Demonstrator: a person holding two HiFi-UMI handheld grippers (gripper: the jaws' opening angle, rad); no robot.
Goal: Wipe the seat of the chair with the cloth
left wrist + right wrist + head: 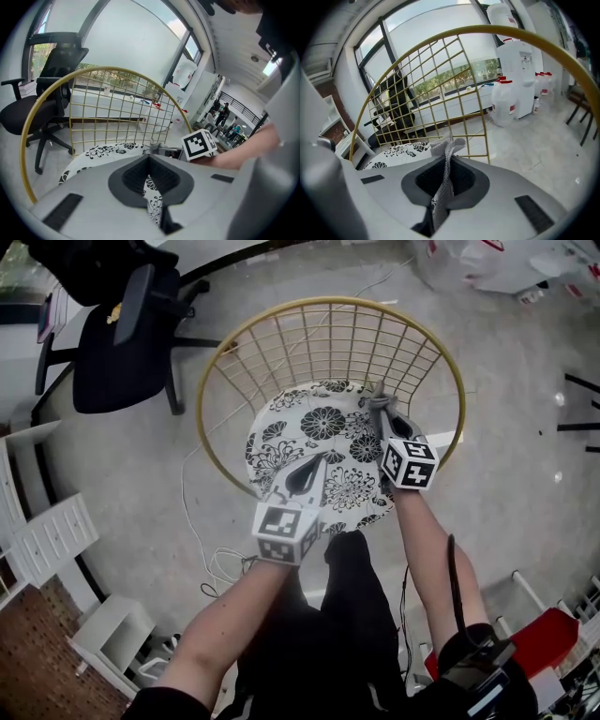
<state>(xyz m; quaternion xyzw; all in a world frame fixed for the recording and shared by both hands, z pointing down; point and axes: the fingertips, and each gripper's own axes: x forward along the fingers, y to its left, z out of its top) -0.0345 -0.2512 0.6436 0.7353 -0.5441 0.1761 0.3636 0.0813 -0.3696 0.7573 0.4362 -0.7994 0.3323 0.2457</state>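
1. The right claw [447, 160] has its jaws clamped on a grey cloth [444, 185]. A fold of the fabric sticks up past the jaw tips and the rest hangs down between them.
2. In the head view, the right claw [380, 409] holds the cloth [375, 399] at the far right edge of the seat [319, 432], close to the wire back [328, 334]. I cannot tell whether the cloth touches the seat.
3. The left claw [149, 159] has its jaws drawn together with nothing between them; only a thin slit shows the patterned seat [101, 151] below.
4. From above, the left claw [309, 470] hangs over the near middle of the seat, apart from the right one.
5. The seat is a round cushion with black flowers on white, set in the chair [450, 362], a gold wire frame curving up behind it.
6. A black office chair [122, 343] stands on the grey floor [525, 381] to the left, well apart.
7. Water jugs [506, 101] stand beyond the wire back in the right gripper view.
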